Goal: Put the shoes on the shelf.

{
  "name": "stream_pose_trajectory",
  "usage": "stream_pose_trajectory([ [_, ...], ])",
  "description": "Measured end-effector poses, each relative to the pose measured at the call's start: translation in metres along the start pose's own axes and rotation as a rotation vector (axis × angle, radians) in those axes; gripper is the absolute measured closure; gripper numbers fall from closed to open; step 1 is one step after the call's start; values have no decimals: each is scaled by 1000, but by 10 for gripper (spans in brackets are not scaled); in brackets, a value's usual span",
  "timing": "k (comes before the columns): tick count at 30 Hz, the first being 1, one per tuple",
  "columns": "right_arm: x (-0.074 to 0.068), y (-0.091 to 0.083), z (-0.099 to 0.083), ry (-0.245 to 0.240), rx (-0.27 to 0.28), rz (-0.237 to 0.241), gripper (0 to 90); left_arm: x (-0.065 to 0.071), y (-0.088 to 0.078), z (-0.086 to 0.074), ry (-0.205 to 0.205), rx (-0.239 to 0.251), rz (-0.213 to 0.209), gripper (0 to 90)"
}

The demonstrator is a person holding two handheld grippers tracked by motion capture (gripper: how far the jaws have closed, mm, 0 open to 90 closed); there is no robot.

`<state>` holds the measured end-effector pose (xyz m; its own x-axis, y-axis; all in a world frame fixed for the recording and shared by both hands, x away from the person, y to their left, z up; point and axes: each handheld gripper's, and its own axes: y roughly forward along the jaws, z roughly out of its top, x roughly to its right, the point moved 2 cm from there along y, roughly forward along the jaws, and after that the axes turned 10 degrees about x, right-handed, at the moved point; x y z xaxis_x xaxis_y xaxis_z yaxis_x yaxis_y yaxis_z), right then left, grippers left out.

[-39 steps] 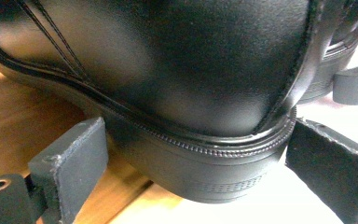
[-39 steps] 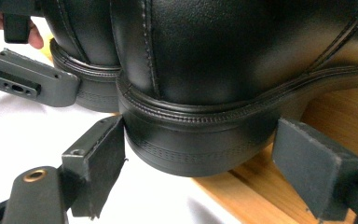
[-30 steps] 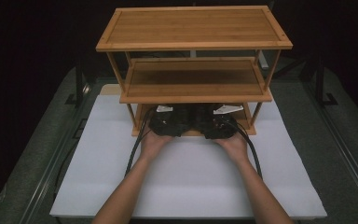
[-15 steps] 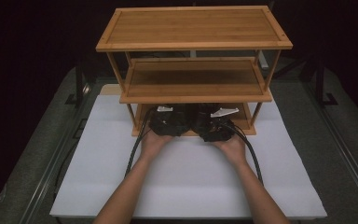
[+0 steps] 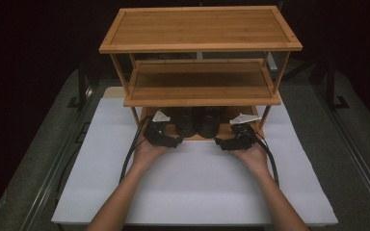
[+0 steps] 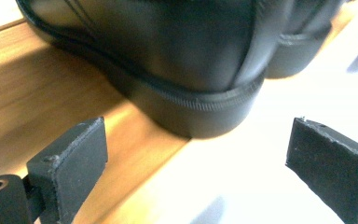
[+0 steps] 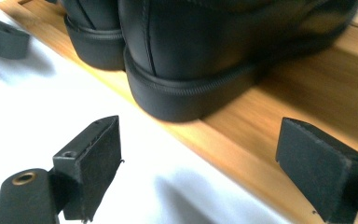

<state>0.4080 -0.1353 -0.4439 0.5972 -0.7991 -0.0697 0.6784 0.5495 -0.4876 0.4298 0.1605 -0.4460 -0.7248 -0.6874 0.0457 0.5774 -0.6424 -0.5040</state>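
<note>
Bamboo shoe rack (image 5: 200, 45) with 3 tiers is standing on a white foam mat (image 5: 192, 185) that is covering a grey table (image 5: 361, 159). On the lowest tier, 2 black leather shoes are sitting side by side with heels facing the person: the left shoe (image 5: 187, 121) and the right shoe (image 5: 210, 120), each heel reaching the tier's front edge.

The left gripper (image 5: 173, 142), held in the person's left hand (image 5: 147, 150), is lying just in front of the left shoe. In the left gripper view its jaws are standing wide apart and holding nothing, framing the left shoe's heel (image 6: 200, 109), which is slightly overhanging the wooden edge.

The right gripper (image 5: 223, 143), held in the right hand (image 5: 253, 154), is mirroring this in front of the right shoe. In the right gripper view its jaws are likewise spread wide and empty, with the right shoe's heel (image 7: 186, 95) between and beyond them. The left gripper's jaw is showing at that view's upper left.

No brand, label or writing is legible on the shoes, rack or grippers.
</note>
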Motion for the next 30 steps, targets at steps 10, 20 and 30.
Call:
stream_pose_trajectory([
  [10, 5, -50, -21, 27, 21, -12, 99, 12, -51, -22, 18, -25, -21, 20],
  [20, 9, -85, -45, 28, 16, -34, 96, 14, -103, -55, 24, -36, 12, 20],
  [30, 13, -123, -83, 31, -32, -76, 90, 15, -146, -95, 36, -109, 60, 0],
])
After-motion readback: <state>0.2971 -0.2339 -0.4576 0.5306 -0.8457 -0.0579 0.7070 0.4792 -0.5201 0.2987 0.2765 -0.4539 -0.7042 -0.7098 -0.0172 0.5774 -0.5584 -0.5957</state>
